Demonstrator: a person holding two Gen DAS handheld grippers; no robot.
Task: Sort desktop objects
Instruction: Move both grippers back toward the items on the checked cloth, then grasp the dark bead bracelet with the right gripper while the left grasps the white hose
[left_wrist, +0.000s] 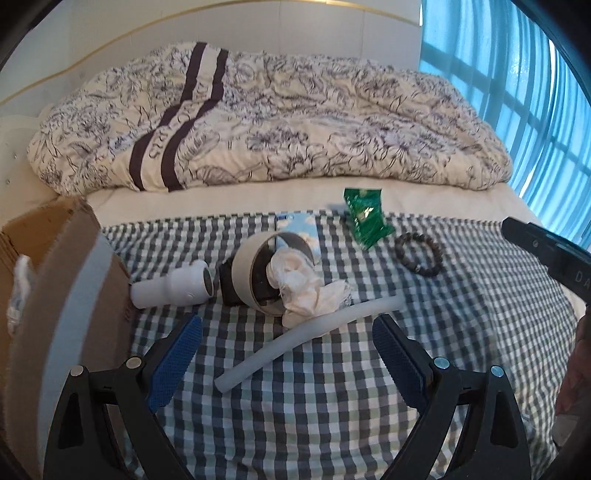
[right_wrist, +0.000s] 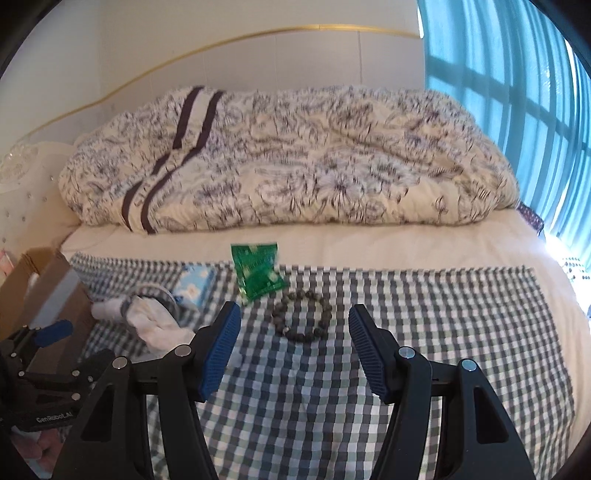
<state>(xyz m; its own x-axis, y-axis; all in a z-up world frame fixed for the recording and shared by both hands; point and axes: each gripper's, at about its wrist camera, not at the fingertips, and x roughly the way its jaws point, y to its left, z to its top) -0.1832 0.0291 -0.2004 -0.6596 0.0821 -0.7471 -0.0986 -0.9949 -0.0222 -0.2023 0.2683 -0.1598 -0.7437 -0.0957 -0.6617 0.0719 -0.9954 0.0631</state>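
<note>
— What are the grippers doing?
— Left gripper (left_wrist: 286, 354) gapes wide, empty, over the tube (left_wrist: 306, 338) on the checked cloth (left_wrist: 461, 332). Right gripper (right_wrist: 293, 347) is also spread wide, holding nothing.
— And the bracelet (right_wrist: 302, 320)?
— On the cloth, just beyond the right fingertips, beside the green packet (right_wrist: 258, 273).

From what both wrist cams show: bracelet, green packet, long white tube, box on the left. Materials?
Bracelet: dark matte round beads, likely stone or wood; cannot tell which.
Green packet: glossy crinkled film with highlights, looks like plastic or foil wrap.
Long white tube: smooth, matte, gently bent, so probably flexible plastic or foam.
Box: brown corrugated cardboard with a raw edge.
</note>
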